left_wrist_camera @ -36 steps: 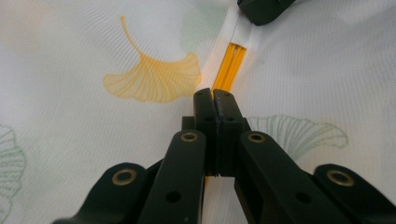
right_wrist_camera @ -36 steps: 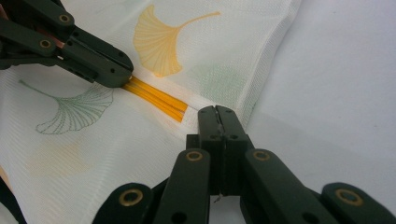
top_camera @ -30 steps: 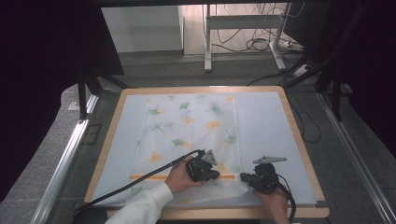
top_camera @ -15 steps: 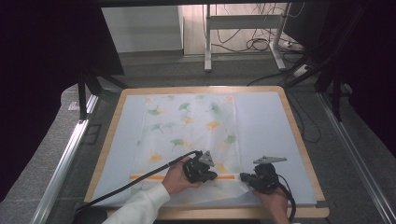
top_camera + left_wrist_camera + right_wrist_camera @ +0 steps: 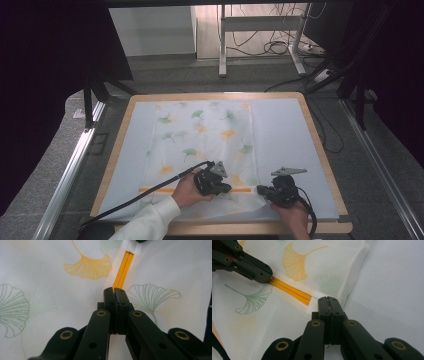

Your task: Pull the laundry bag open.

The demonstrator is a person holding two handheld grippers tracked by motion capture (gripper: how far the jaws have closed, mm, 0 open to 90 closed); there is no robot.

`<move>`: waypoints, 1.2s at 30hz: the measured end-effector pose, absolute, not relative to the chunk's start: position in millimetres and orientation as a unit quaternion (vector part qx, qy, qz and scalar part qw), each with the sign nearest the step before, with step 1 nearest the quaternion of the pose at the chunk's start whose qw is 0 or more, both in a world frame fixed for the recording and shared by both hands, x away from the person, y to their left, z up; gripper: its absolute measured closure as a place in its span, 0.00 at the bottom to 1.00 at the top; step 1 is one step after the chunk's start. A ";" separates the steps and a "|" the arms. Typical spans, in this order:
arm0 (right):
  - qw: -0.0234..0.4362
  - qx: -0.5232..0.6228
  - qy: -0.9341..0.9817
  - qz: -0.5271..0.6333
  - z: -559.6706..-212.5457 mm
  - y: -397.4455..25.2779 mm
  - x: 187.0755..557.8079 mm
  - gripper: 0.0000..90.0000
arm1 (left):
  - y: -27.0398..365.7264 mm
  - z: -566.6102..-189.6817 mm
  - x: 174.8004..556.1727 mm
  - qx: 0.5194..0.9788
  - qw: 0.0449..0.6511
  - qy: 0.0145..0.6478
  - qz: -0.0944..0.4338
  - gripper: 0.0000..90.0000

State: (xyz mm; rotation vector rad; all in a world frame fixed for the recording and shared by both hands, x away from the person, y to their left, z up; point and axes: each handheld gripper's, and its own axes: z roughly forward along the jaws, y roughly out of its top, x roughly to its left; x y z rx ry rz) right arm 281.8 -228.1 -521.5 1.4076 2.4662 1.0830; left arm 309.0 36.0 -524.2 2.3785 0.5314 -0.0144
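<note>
Cloth: your sheer ginkgo-print cloth (image 5: 205,145) lies spread flat down the middle of the surface (image 5: 310,165), its near end at your hands and its far end reaching the far edge.
Orange stripe: the orange stripe (image 5: 165,189) runs across the cloth near its near end, and both grippers sit on that line.
Left gripper: your left gripper (image 5: 115,293) has its jaws pressed together, pinching the cloth right on the stripe.
Right gripper: your right gripper (image 5: 328,302) is likewise clamped, jaws closed on the cloth's side hem (image 5: 354,270) just past the stripe's end.
Done: both grips look secured, I judge.
Left: the cloth is not yet folded or lifted; almost all of it lies flat, so the main move seems still ahead of you.
</note>
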 end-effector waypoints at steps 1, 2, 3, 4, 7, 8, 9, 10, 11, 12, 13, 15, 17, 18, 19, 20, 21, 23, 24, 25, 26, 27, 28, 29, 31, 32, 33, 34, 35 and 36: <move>0.049 0.464 0.810 0.356 -521.3 -228.3 281.7 1.00 | 37.6 -524.5 309.2 0.915 0.346 0.206 -0.005 1.00; 0.050 0.464 0.809 0.356 -521.4 -228.3 281.7 1.00 | 39.1 -524.6 309.2 0.915 0.346 0.207 -0.007 1.00; 0.050 0.465 0.809 0.356 -521.5 -228.3 281.7 1.00 | 41.2 -524.7 308.9 0.914 0.347 0.209 -0.007 1.00; 0.049 0.465 0.809 0.356 -521.3 -228.2 281.5 1.00 | 43.0 -524.9 308.7 0.914 0.347 0.209 -0.006 1.00; 0.050 0.464 0.810 0.356 -521.3 -228.4 281.5 1.00 | 45.4 -525.2 307.7 0.913 0.349 0.210 -0.005 1.00; 0.050 0.464 0.810 0.356 -521.3 -228.3 281.4 1.00 | 46.1 -525.3 307.6 0.914 0.349 0.209 -0.003 1.00; 0.050 0.464 0.810 0.356 -521.4 -228.3 281.4 1.00 | 46.8 -525.4 307.3 0.913 0.349 0.210 -0.005 1.00; 0.050 0.464 0.810 0.356 -521.4 -228.3 281.4 1.00 | 47.2 -525.4 307.2 0.913 0.349 0.210 -0.004 1.00; 0.050 0.464 0.810 0.356 -521.4 -228.3 281.4 1.00 | 47.8 -525.5 306.7 0.912 0.352 0.213 -0.005 1.00; 0.049 0.464 0.810 0.356 -521.4 -228.4 281.4 1.00 | 48.2 -525.6 306.3 0.911 0.353 0.214 -0.005 1.00; 0.049 0.464 0.810 0.356 -521.5 -228.4 281.4 1.00 | 49.6 -525.2 306.8 0.914 0.349 0.209 -0.003 1.00; 0.050 0.463 0.810 0.356 -521.5 -228.4 281.4 1.00 | 50.3 -525.1 305.9 0.914 0.348 0.210 -0.002 1.00; 0.049 0.463 0.810 0.356 -521.5 -228.2 281.4 1.00 | 51.0 -525.1 304.9 0.914 0.347 0.210 -0.002 1.00; 0.049 0.463 0.810 0.356 -521.5 -228.0 281.3 1.00 | 51.2 -525.0 304.4 0.914 0.347 0.210 -0.001 1.00; 0.050 0.463 0.810 0.356 -521.6 -227.9 281.2 1.00 | 51.7 -524.9 304.1 0.914 0.347 0.209 0.000 1.00; 0.049 0.463 0.810 0.356 -521.6 -228.0 281.2 1.00 | 52.2 -524.9 304.2 0.915 0.347 0.208 0.001 1.00; 0.049 0.463 0.810 0.357 -521.6 -228.0 281.2 1.00 | 52.9 -525.0 303.8 0.914 0.347 0.209 0.000 1.00; 0.053 0.463 0.811 0.354 -521.6 -227.6 281.0 1.00 | 53.7 -525.3 303.5 0.913 0.350 0.210 0.000 1.00; 0.052 0.462 0.811 0.355 -521.7 -227.7 281.1 1.00 | 54.0 -525.2 303.5 0.914 0.349 0.209 0.000 1.00; 0.051 0.462 0.811 0.356 -521.7 -227.8 281.1 1.00 | 54.2 -525.2 303.0 0.913 0.350 0.209 0.001 1.00; 0.053 0.463 0.811 0.354 -521.6 -227.6 281.0 1.00 | 54.3 -525.1 302.7 0.913 0.349 0.209 0.001 1.00; 0.053 0.463 0.811 0.355 -521.7 -227.6 280.9 1.00 | 54.7 -525.0 302.2 0.913 0.350 0.210 0.000 1.00; 0.051 0.462 0.810 0.357 -521.9 -227.7 281.0 1.00 | 55.3 -525.0 302.3 0.913 0.351 0.210 0.001 1.00; 0.051 0.462 0.810 0.358 -522.0 -227.8 281.0 1.00 | 56.6 -525.3 302.0 0.911 0.353 0.213 -0.001 1.00; 0.051 0.462 0.810 0.358 -522.0 -227.8 280.9 1.00 | 58.6 -525.8 302.0 0.910 0.354 0.216 -0.002 1.00; 0.051 0.462 0.810 0.358 -522.0 -227.8 280.9 1.00 | 59.5 -525.6 302.0 0.910 0.354 0.217 -0.004 1.00; 0.051 0.462 0.810 0.358 -522.1 -227.9 280.9 1.00 | 60.4 -525.7 302.2 0.910 0.354 0.215 -0.003 1.00; 0.051 0.462 0.809 0.359 -522.2 -228.0 280.9 1.00 | 60.6 -525.8 301.6 0.909 0.355 0.217 -0.003 1.00; 0.051 0.462 0.809 0.359 -522.2 -228.0 280.9 1.00 | 60.8 -525.6 301.1 0.910 0.353 0.216 -0.001 1.00; 0.051 0.462 0.809 0.359 -522.2 -228.0 280.8 1.00 | 60.7 -525.4 300.4 0.910 0.354 0.217 -0.001 1.00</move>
